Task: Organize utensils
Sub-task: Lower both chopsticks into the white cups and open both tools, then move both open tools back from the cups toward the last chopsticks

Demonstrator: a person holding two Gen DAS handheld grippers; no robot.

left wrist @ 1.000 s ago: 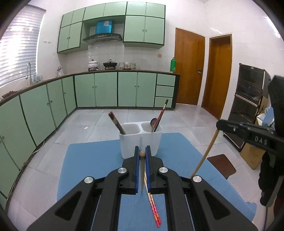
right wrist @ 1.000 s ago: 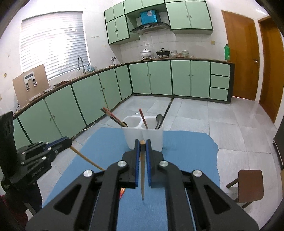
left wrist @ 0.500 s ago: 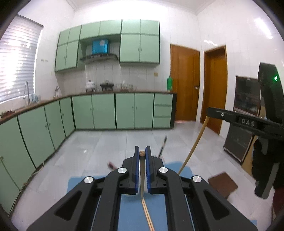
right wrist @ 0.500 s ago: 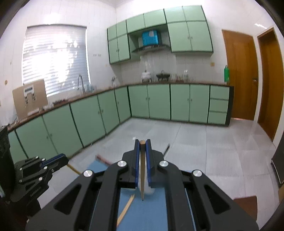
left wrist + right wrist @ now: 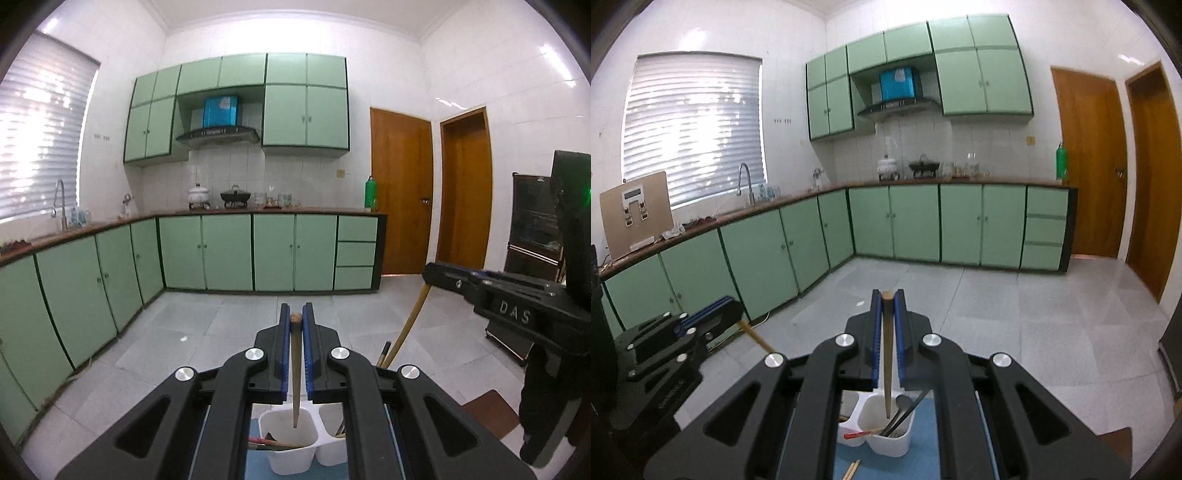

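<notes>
Left gripper (image 5: 294,325) clamped on a tapered wooden chopstick (image 5: 294,373); right gripper (image 5: 886,306) likewise pinching another wooden chopstick (image 5: 887,369), both tips hanging above the white two-compartment plastic utensil holder (image 5: 291,443).

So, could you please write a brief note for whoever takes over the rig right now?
Left gripper: jaws shut on a wooden chopstick, tip above the white holder, left compartment.
Right gripper: jaws shut on a second chopstick, tip above the right compartment.
Done: chopsticks and a spoon already stand in the holder.
Left: drop both in; loose chopsticks lie on the blue mat.
</notes>
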